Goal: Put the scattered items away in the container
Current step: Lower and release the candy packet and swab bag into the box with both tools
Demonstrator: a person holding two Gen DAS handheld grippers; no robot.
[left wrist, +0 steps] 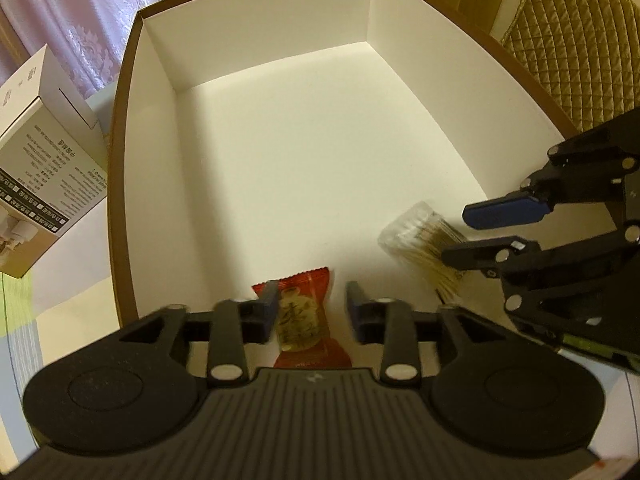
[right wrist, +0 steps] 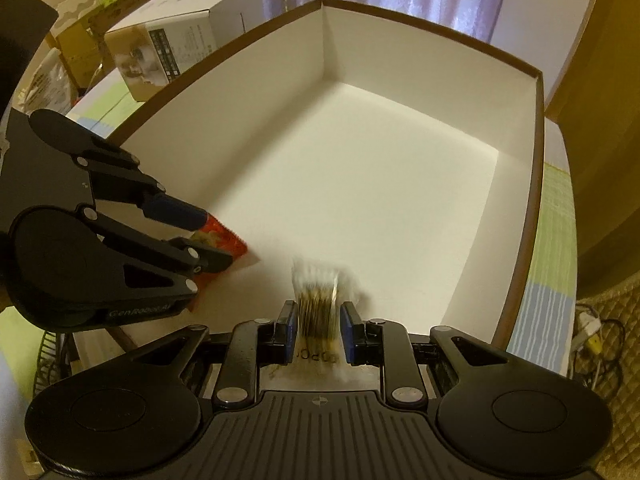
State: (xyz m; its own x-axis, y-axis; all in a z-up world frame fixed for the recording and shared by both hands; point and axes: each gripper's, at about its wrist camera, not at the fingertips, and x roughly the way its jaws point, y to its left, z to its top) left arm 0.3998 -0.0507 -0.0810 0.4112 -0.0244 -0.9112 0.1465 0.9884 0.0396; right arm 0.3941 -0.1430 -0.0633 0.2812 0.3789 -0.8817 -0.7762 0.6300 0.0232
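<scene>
A big box [left wrist: 260, 44] [right wrist: 400, 52] with white inside walls and a brown rim fills both views. My left gripper [left wrist: 312, 308] [right wrist: 214, 238] is open just inside its near wall. A red snack packet [left wrist: 300, 320] [right wrist: 226, 236] sits between the fingers, touching the left one and clear of the right one. My right gripper [right wrist: 319, 332] [left wrist: 456, 236] is open over the near right part of the floor. A clear pack of cotton swabs [right wrist: 318, 304] [left wrist: 416, 240] sits blurred between and beyond its fingers.
A white product box [left wrist: 48, 152] [right wrist: 180, 40] stands left of the big box on a green and blue striped cloth [right wrist: 556, 220]. Cardboard boxes [right wrist: 76, 40] are stacked behind it. A quilted chair back [left wrist: 572, 40] is at the right, with cables [right wrist: 596, 332] on the floor.
</scene>
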